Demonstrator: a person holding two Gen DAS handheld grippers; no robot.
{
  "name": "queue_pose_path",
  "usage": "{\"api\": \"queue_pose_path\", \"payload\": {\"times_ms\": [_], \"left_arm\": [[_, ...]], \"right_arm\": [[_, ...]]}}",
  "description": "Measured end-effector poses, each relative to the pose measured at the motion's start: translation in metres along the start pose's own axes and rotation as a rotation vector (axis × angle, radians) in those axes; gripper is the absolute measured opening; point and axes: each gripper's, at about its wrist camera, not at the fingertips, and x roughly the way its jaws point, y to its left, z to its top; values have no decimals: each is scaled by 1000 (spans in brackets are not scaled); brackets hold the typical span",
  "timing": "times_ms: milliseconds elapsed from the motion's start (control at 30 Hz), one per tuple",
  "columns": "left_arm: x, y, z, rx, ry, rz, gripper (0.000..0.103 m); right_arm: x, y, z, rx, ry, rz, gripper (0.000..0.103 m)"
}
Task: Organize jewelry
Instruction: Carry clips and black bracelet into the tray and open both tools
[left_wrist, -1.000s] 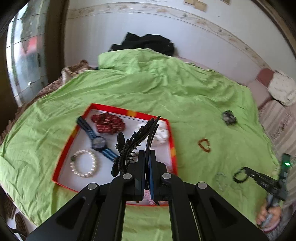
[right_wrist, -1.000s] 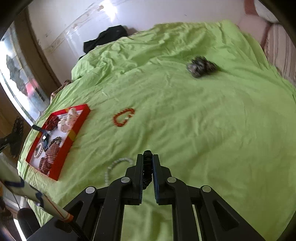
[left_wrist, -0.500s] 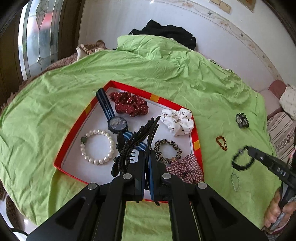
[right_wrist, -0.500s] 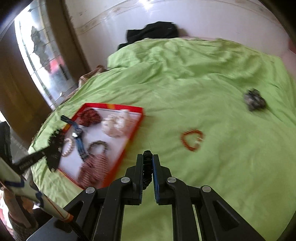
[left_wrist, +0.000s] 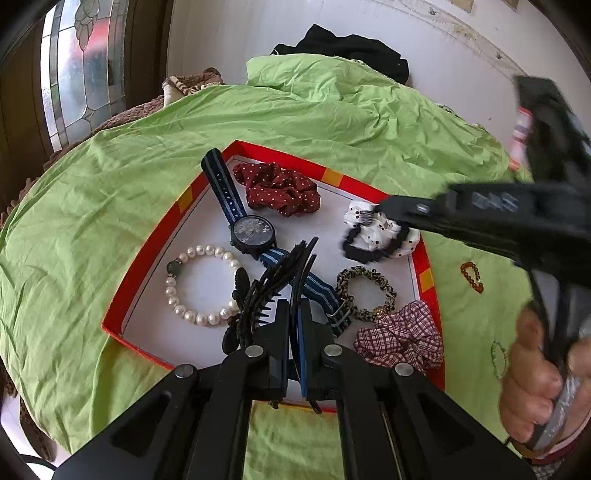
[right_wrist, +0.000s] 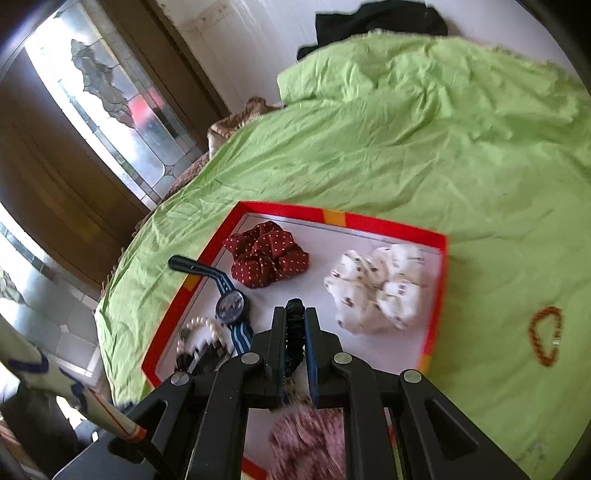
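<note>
A red-rimmed tray (left_wrist: 142, 266) (right_wrist: 384, 223) lies on the green sheet. It holds a blue watch (left_wrist: 253, 236), a pearl bracelet (left_wrist: 201, 282), a dark red scrunchie (left_wrist: 280, 188), a white dotted scrunchie (right_wrist: 376, 288), a leopard hair tie (left_wrist: 365, 293) and a plaid scrunchie (left_wrist: 400, 338). My left gripper (left_wrist: 294, 314) is shut on a black hair claw (left_wrist: 266, 291) above the tray's near side. My right gripper (right_wrist: 294, 317) is shut on a black hair tie (right_wrist: 294, 332) (left_wrist: 369, 249), held over the tray by the white scrunchie.
An orange bead bracelet (right_wrist: 546, 334) (left_wrist: 472, 276) lies on the sheet right of the tray. Black clothing (left_wrist: 347, 50) lies at the far wall. A stained-glass door (right_wrist: 118, 110) stands at the left. The bed edge drops off on the left.
Both grippers have moved in over the tray. The right gripper swung left from the open sheet with the black hair tie. The left gripper came closer to the tray with the claw.
</note>
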Motion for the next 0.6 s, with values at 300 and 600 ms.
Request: {"api": "queue_pose_path", "payload": {"times_ms": [300,600], "left_arm": [[13,-3,0,1,20,18,4],[10,2,1,-29,6,5,4]], "right_arm": [[31,-9,8,-13,44,-83,10],[47,-7,-1,-38,75,-103,11]]}}
